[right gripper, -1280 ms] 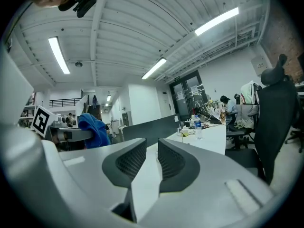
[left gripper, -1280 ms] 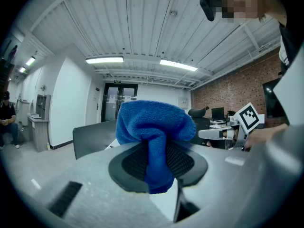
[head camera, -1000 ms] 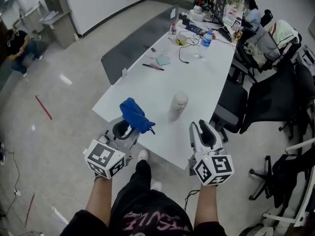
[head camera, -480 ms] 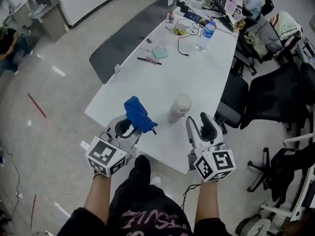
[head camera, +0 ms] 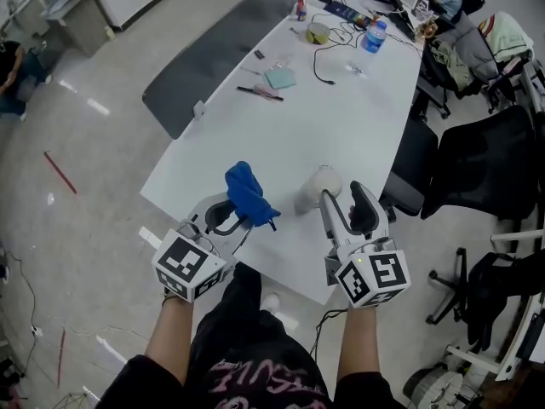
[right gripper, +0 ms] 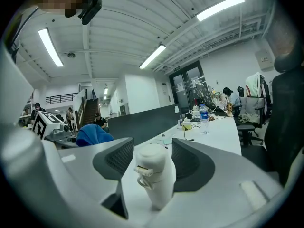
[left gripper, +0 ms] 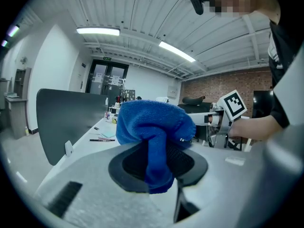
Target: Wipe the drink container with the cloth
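Observation:
A cream-white drink bottle (head camera: pixel 312 191) (right gripper: pixel 154 175) stands upright near the front edge of the white table (head camera: pixel 358 118). My right gripper (head camera: pixel 342 197) (right gripper: pixel 153 161) is right behind it. Its jaws have just been opening and now stand wide, with the bottle in the gap between them and the pads off it. To the bottle's left, my left gripper (head camera: pixel 228 218) (left gripper: pixel 154 163) is shut on a bunched blue cloth (head camera: pixel 249 192) (left gripper: pixel 152 129). The cloth sticks up above the jaws and hangs down between them.
Farther along the table lie a pen (head camera: pixel 260 94), a pale green notebook (head camera: pixel 279 77), a cable and a plastic water bottle (head camera: pixel 372 37). Black office chairs (head camera: pixel 477 160) line the right side. A dark grey panel (head camera: pixel 204 66) runs along the left side.
Both grippers have moved forward over the table's front edge toward the bottle. The right jaws have spread wider around it. The blue cloth stays in the left gripper.

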Demonstrator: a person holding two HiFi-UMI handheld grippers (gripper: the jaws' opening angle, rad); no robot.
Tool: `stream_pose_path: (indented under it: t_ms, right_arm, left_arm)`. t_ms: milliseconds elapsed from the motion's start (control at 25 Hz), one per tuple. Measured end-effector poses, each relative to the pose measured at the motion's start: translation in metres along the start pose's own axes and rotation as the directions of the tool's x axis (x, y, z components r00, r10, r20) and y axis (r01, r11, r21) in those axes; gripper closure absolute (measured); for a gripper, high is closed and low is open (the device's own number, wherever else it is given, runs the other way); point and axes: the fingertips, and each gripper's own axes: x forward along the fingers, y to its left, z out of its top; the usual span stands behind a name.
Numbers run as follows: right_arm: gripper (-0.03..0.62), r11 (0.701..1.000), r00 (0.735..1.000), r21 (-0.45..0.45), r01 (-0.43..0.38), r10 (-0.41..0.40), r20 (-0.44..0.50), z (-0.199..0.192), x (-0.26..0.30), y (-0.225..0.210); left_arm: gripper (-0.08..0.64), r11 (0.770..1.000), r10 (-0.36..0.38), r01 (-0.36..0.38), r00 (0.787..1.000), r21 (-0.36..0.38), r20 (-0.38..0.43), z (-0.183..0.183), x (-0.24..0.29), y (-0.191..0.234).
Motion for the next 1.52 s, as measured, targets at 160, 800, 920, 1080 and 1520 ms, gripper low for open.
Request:
stream_pose_path:
  t_ms: [160,800,920,1080,1520]
  right_arm:
    - [0.339,1.000,1.000,0.007,-0.011,0.011,-0.016,-0.006,0.010,-0.001]
    - [0.334,0.999,0.999,0.023,-0.032,0.033,-0.043,-0.017,0.023,-0.002]
    - [0.334,0.999,0.998,0.021,-0.035,0.036,-0.044,-0.017,0.023,-0.002]
    - [0.334,0.999,0.998,0.022,-0.034,0.035,-0.047,-0.017,0.025,-0.003]
    - [0.334,0.999,0.998,0.013,-0.042,0.043,-0.056,-0.017,0.028,-0.002]
  left_arm:
    - [0.466,1.000,-0.024,0.024,1.000,0.001,-0.019,-0.007,0.008,0.001]
    - [0.466,0.997,-0.081,0.081,0.996,0.004,-0.028,-0.009,0.036,0.001]
    - [0.466,0.994,-0.109,0.110,0.994,0.028,-0.031,-0.005,0.043,-0.004]
    - [0.466,0.985,-0.156,0.159,0.987,0.071,-0.050,-0.001,0.057,-0.011]
    - [0.466,0.939,-0.275,0.299,0.949,0.172,-0.152,-0.016,0.090,-0.031]
